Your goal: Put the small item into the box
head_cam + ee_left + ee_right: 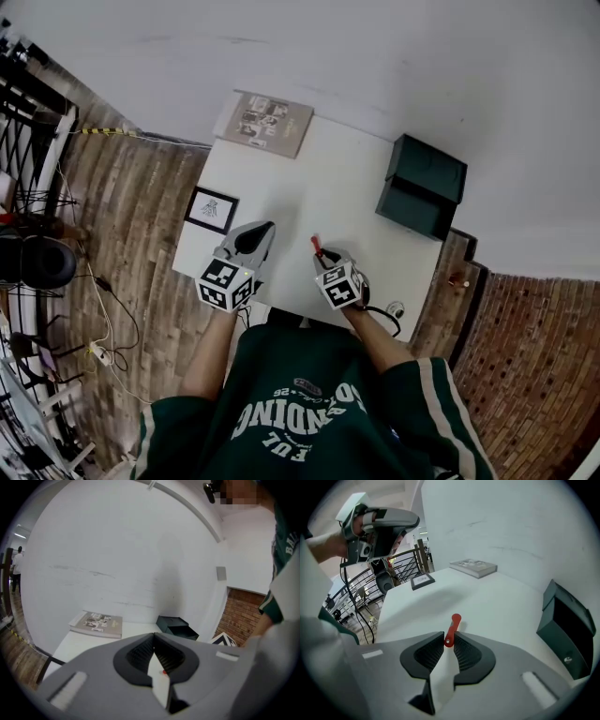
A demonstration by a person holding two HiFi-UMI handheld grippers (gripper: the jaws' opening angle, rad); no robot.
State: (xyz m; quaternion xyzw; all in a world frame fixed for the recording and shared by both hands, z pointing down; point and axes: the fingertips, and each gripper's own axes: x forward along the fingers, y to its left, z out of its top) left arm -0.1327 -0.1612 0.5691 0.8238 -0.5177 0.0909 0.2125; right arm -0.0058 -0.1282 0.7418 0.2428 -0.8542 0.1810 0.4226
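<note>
Slim red item (453, 624) pokes forward, pinched at one end in the right gripper (449, 640) fingers (465, 651) above the table (487, 597); dark green box (565, 630) sits well apart, far right.

My head view looks steeply down on the white table (319, 197). Both gripper views sit close by its near edge, facing far; all three share the book (265, 123) and dark box (424, 185).

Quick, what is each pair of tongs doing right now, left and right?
Left tongs: closed, nothing between them.
Right tongs: closed on the small red item.
</note>
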